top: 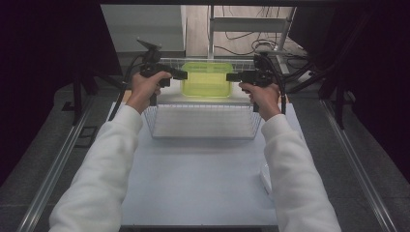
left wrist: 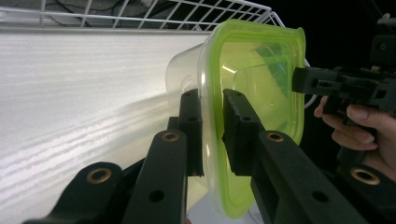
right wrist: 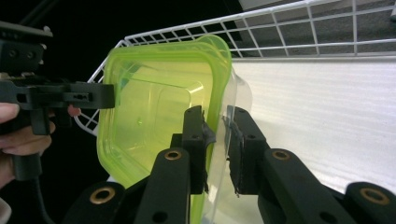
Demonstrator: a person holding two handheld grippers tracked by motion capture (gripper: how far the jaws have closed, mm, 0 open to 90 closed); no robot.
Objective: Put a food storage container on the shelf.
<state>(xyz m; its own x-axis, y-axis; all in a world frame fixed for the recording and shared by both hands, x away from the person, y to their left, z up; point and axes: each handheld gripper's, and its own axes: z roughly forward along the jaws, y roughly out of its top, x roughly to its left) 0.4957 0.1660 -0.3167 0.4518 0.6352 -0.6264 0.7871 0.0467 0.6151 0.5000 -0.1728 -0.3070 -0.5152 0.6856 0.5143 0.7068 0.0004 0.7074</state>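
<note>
Container: a clear plastic tub with a translucent yellow-green, rounded-square lid (top: 207, 79); the lid rim overhangs the tub wall, and the clear body shows behind it in the left gripper view (left wrist: 254, 84) and the right gripper view (right wrist: 159, 107).
Place: held up between the two grippers, above the far part of the white wire basket (top: 203, 131) that stands on the white table (top: 198, 188).
Left gripper (top: 180, 74): jaws closed on the lid's left rim, one jaw on each face of the rim (left wrist: 211, 135).
Right gripper (top: 233, 77): jaws clamped on the opposite rim, pinching lid edge and tub wall (right wrist: 218, 140).
Left hand (top: 145, 87): wrapped round the handle, white sleeve reaching forward.
Right hand (top: 263, 96): same grip, mirrored; both grippers point inward, level with each other.
</note>
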